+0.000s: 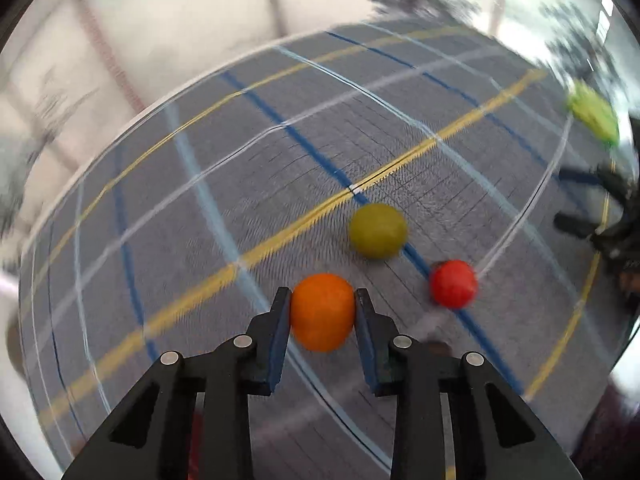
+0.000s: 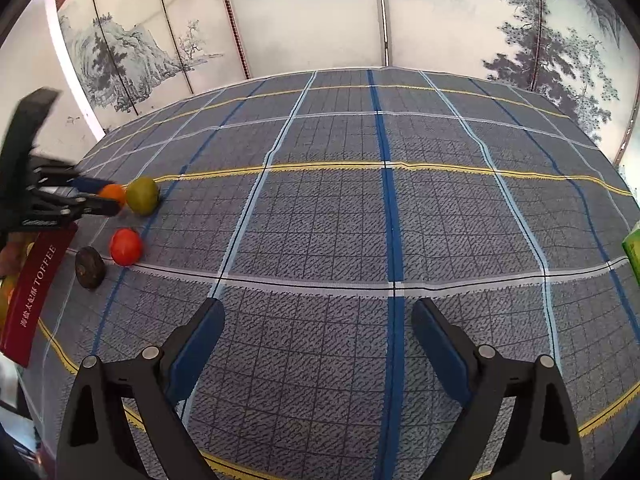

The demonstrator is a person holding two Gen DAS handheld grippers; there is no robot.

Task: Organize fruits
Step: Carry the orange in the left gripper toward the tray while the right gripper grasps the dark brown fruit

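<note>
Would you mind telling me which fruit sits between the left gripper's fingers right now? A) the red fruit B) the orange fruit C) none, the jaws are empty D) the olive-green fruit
B: in the left wrist view the left gripper has its blue pads pressed against both sides of the orange fruit, while the olive-green fruit and the red fruit lie free on the checked cloth beyond it.

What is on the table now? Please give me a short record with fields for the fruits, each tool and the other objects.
surface: plaid tablecloth
left tool: shut on the orange fruit
right tool: open, nothing between its fingers
loose fruits: green fruit, red fruit, both on the cloth
other objects: dark round object; red TOFFEE box at the cloth's edge
</note>
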